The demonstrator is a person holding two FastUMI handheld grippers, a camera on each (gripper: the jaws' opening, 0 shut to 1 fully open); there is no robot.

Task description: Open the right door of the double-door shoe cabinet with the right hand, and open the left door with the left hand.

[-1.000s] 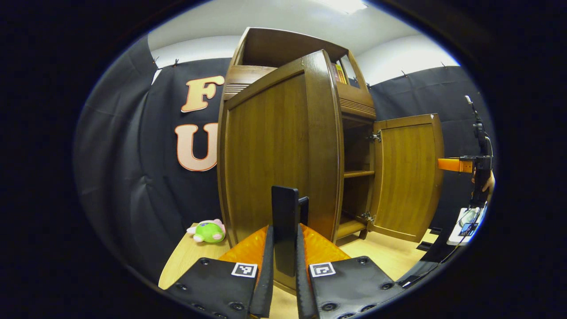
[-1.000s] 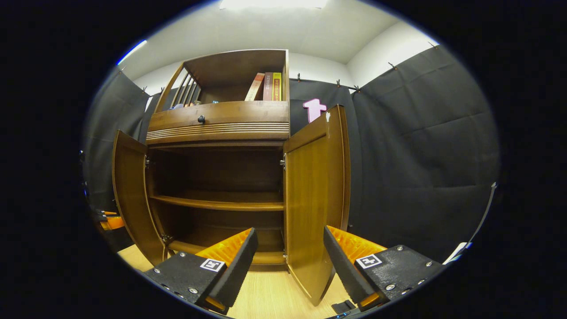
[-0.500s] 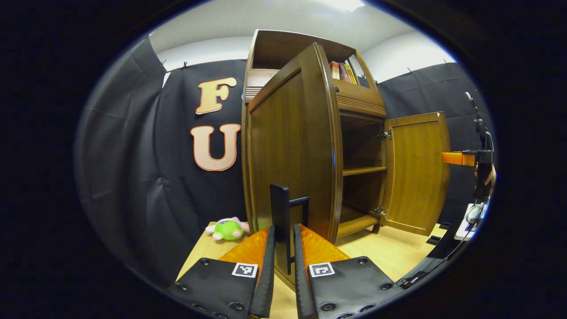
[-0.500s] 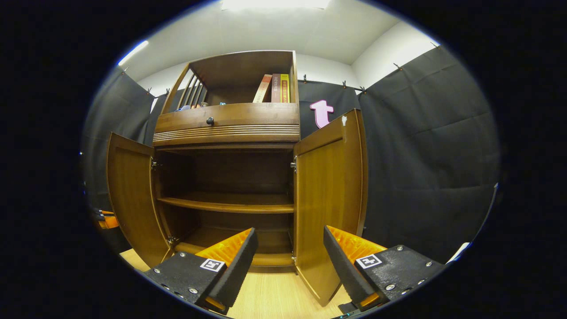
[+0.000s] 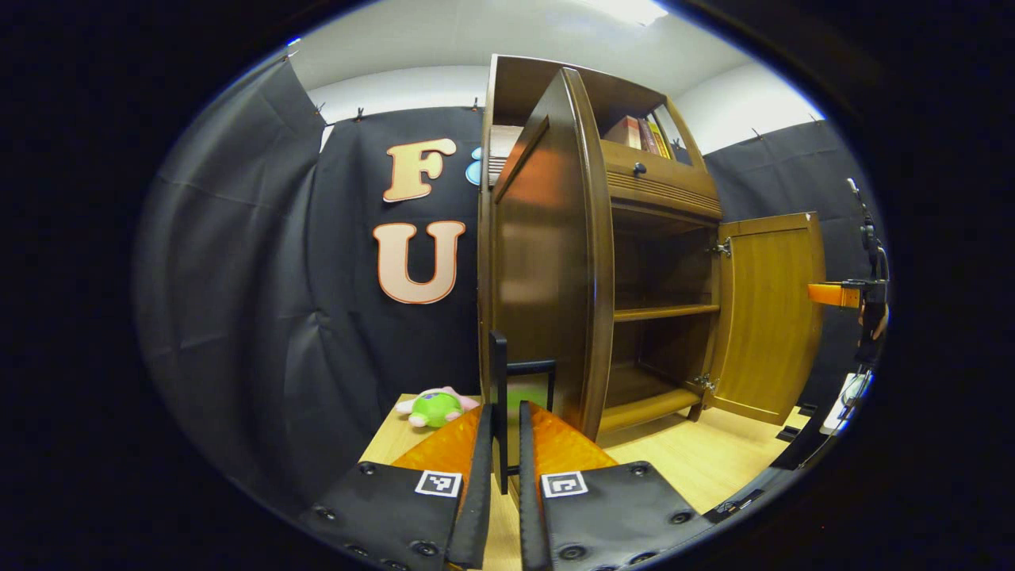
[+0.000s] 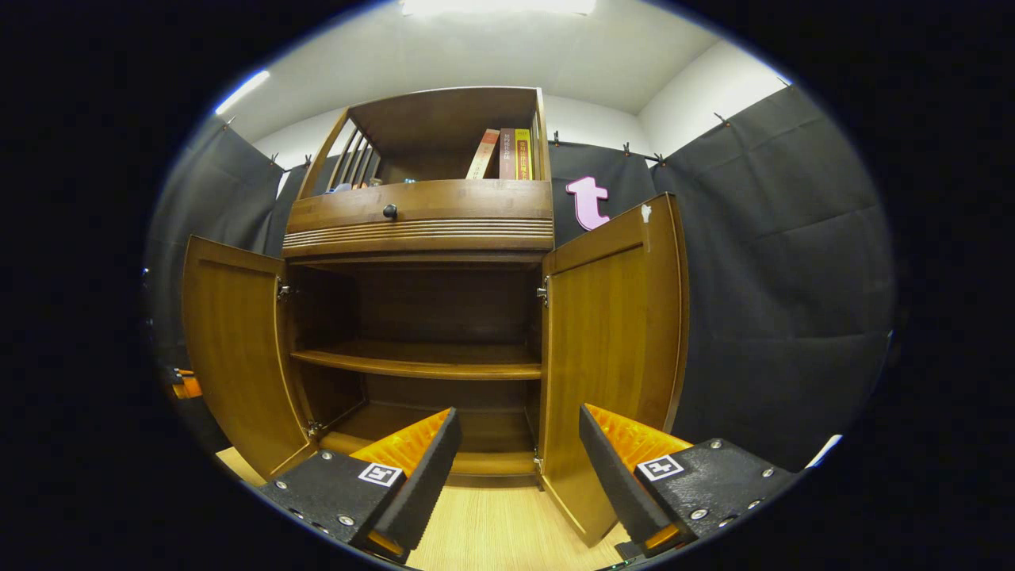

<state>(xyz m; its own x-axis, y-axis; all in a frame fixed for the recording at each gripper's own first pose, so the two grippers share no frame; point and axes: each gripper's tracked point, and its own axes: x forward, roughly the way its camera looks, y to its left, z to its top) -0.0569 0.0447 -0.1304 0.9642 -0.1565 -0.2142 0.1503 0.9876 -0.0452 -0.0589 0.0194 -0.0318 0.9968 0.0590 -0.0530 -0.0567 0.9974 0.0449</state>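
The brown wooden shoe cabinet (image 6: 420, 230) has both doors swung out. In the left gripper view the left door (image 5: 547, 262) stands almost edge-on, and my left gripper (image 5: 501, 444) is shut on its thin black handle (image 5: 498, 381). The right door (image 5: 769, 309) hangs wide open farther right, with the other gripper (image 5: 833, 295) and a hand beside its outer edge. In the right gripper view my right gripper (image 6: 515, 460) is open in front of the cabinet, holding nothing. The right door (image 6: 614, 349) stands just behind its right finger (image 6: 610, 476), and the left door (image 6: 230, 349) is at the left.
Inside is a bare middle shelf (image 6: 420, 361). A drawer with a black knob (image 6: 389, 211) and several books (image 6: 503, 155) sit above. A green plush toy (image 5: 434, 406) lies on the light wood floor (image 5: 690, 460) left of the cabinet. Black cloth walls surround the booth.
The left door has swung farther open with my left gripper still clamped on its handle. The right gripper stays open and now sees the right door opened wider.
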